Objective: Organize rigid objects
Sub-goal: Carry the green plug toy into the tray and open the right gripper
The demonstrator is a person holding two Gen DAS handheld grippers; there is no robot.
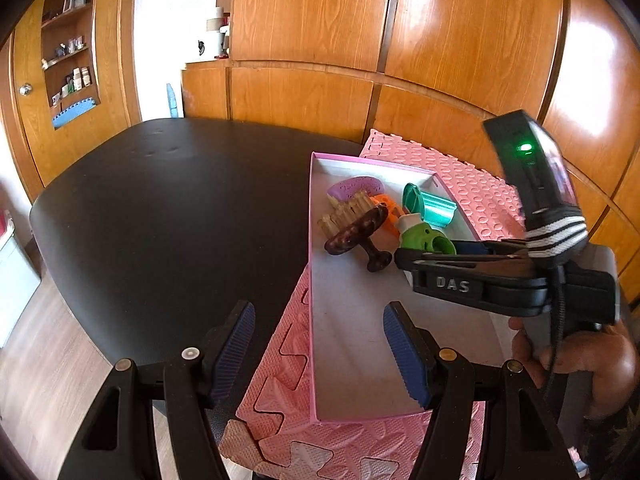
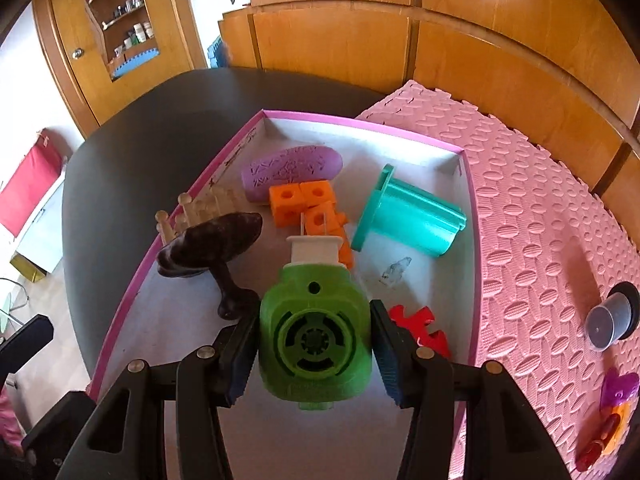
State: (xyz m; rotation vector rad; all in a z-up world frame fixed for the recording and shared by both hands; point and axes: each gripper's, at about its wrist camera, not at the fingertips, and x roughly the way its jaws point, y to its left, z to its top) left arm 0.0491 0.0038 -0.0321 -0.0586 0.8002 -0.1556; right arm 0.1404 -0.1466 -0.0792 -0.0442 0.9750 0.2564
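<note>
My right gripper (image 2: 314,344) is shut on a green plastic part with a white neck (image 2: 314,336) and holds it over the pink-rimmed box (image 2: 360,122). In the box lie a dark brown brush (image 2: 210,244), a purple oval piece (image 2: 292,172), orange cubes (image 2: 304,200), a teal spool (image 2: 412,220) and a red puzzle piece (image 2: 416,320). My left gripper (image 1: 318,344) is open and empty over the box's near left wall (image 1: 310,320). The right gripper (image 1: 404,258) with the green part (image 1: 424,238) shows in the left wrist view.
The box rests on pink foam mats (image 2: 540,200) on a black table (image 1: 160,208). A grey capsule cup (image 2: 610,322), a purple piece (image 2: 618,390) and a red-orange piece (image 2: 604,434) lie on the mat at right. Wooden cabinets (image 1: 440,40) stand behind.
</note>
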